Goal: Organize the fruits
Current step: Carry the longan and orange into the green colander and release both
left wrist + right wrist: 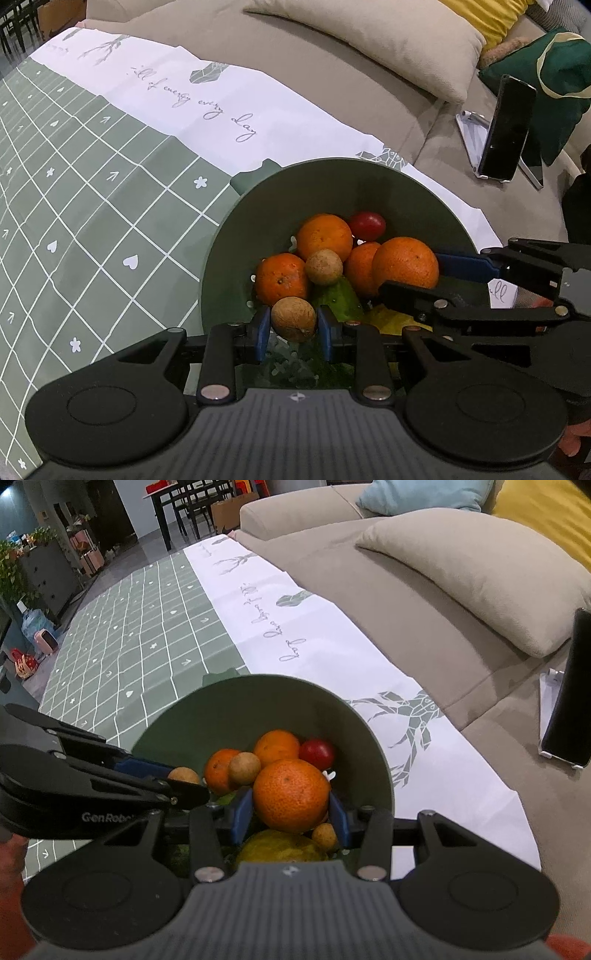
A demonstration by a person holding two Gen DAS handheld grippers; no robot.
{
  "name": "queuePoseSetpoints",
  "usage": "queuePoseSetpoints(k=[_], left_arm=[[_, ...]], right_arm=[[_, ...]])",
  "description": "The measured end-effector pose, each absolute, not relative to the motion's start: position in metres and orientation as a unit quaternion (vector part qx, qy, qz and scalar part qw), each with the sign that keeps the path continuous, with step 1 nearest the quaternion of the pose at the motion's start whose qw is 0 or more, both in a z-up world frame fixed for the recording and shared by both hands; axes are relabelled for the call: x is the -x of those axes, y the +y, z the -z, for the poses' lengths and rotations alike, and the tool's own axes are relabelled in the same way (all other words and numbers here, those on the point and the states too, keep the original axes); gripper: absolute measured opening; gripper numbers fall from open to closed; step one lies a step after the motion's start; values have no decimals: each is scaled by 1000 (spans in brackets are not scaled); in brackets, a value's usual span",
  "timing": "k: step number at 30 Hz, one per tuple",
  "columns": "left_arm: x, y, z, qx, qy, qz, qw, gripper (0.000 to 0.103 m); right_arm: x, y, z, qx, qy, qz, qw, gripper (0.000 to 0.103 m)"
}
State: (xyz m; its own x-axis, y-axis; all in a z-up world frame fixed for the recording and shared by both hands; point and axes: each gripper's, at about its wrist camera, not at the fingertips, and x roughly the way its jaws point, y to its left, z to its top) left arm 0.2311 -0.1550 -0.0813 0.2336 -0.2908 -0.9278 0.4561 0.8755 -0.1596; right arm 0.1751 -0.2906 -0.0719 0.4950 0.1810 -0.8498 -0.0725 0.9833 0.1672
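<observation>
Two grippers: left gripper [294, 326] fingers pinching a longan [294, 318], right gripper [291, 808], near "GenRobo" lettering, pinching an orange [291, 794].

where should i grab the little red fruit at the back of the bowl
Across its short middle, coming down from above. The red fruit is small, smooth and oval, wedged between an orange and the far wall of the green bowl, so only its top is open.

Both grippers [293, 326] [291, 812] are black with ribbed grey housings, round side discs, silver screws and blue fingers [261, 330]; one arm reads "GenRobo".
</observation>
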Motion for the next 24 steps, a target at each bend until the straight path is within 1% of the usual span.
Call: queuePoseSetpoints(k=[12,17,18,20,21,22,24], left_arm=[[-233,-153,90,-79,580,230,778,31],[-231,-151,86,-83,578,226,779,39],[-230,-150,85,-84,577,224,781,42],[-228,-146,80,-78,573,223,785,44],[-227,-144,77,-74,571,222,787,46],[-225,-142,73,-70,568,221,790,51],[-221,-139,65,-68,559,221,796,57]], right_arm=[[-177,-290,78,-55,503,-77,859,43],[-178,-286,77,-44,504,-78,859,43],[-178,-286,77,-43,504,-79,859,45],[-178,-286,76,-40,503,-76,860,48],[-177,-287,75,-41,502,-74,861,52],[-177,-288,73,-42,501,-72,862,55],[-176,-290,69,-45,497,-67,864,56]])
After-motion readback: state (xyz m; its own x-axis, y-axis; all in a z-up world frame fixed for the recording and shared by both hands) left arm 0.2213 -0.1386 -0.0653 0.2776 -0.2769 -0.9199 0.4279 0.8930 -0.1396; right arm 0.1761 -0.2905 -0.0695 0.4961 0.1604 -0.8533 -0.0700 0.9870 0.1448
